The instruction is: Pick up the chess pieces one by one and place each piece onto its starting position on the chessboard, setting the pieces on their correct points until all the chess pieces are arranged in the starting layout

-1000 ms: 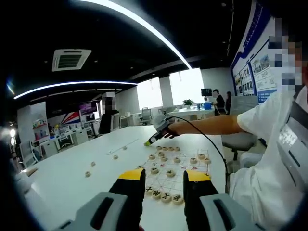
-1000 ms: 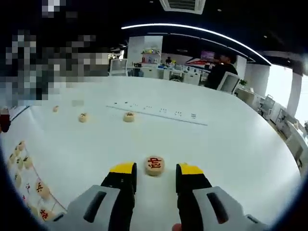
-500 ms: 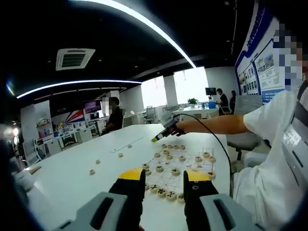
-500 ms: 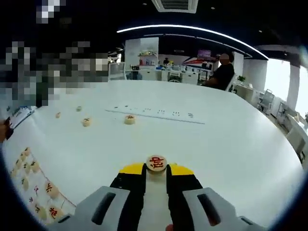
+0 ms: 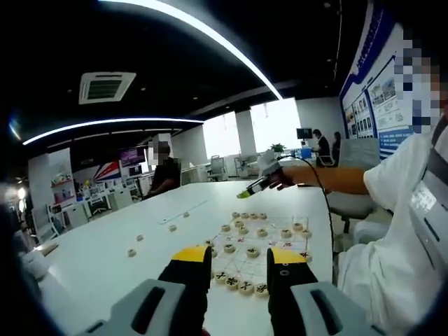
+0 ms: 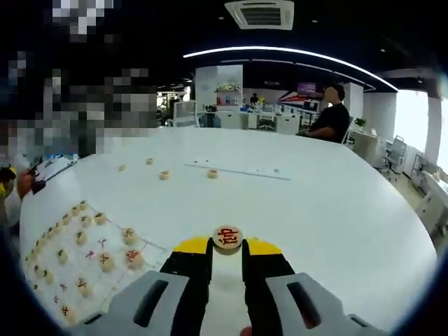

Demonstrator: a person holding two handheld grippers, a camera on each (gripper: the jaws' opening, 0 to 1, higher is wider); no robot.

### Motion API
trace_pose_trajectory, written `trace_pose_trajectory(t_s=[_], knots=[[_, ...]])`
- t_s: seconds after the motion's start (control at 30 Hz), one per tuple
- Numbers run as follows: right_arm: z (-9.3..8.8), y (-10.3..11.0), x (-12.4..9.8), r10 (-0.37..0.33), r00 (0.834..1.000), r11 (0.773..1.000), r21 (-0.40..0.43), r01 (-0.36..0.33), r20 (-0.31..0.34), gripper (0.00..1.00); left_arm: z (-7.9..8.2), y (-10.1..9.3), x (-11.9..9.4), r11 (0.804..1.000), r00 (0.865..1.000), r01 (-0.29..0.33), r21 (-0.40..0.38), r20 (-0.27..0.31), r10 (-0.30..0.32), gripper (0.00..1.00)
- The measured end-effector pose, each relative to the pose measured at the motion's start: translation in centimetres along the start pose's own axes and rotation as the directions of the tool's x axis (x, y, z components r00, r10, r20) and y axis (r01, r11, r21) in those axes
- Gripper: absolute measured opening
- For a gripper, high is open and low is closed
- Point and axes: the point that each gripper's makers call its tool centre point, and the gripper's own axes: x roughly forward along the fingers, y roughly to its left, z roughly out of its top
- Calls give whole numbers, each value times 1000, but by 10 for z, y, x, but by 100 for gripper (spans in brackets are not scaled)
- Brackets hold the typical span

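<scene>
R tool clamps chess piece at tips.

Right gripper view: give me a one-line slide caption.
Right gripper fingers clamp a round wooden chess piece with a red character above the white table, chessboard at lower left.

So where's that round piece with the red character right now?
In the right gripper view, the red-marked piece is clamped between the right gripper tips, above the white table, with the chessboard to its left.
</scene>
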Motion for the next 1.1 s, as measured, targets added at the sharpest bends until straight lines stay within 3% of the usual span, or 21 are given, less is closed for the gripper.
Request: trace_pose_trajectory(t_s=[0.2, 0.3, 0.5, 0.8, 1.1], knots=[[-16, 14, -24, 62, 998, 998, -21, -62, -5, 18, 0, -2, 1, 1000, 1000, 7, 5, -2, -7, 33], [-34, 32, -40, 132, 991, 990, -52, -134, -32, 18, 0, -3, 2, 1000, 1000, 8, 7, -2, -8, 33], [-54, 52, -56, 189, 980, 980, -46, -192, -62, 18, 1, -2, 2, 1000, 1000, 3, 10, -1, -3, 33], [-78, 65, -59, 232, 962, 963, -107, -249, -145, 18, 2, -2, 2, 1000, 1000, -1, 12, 6, 1, 33], [-82, 72, -49, 249, 956, 958, -106, -267, -156, 18, 1, -1, 3, 1000, 1000, -2, 9, 5, 1, 33]])
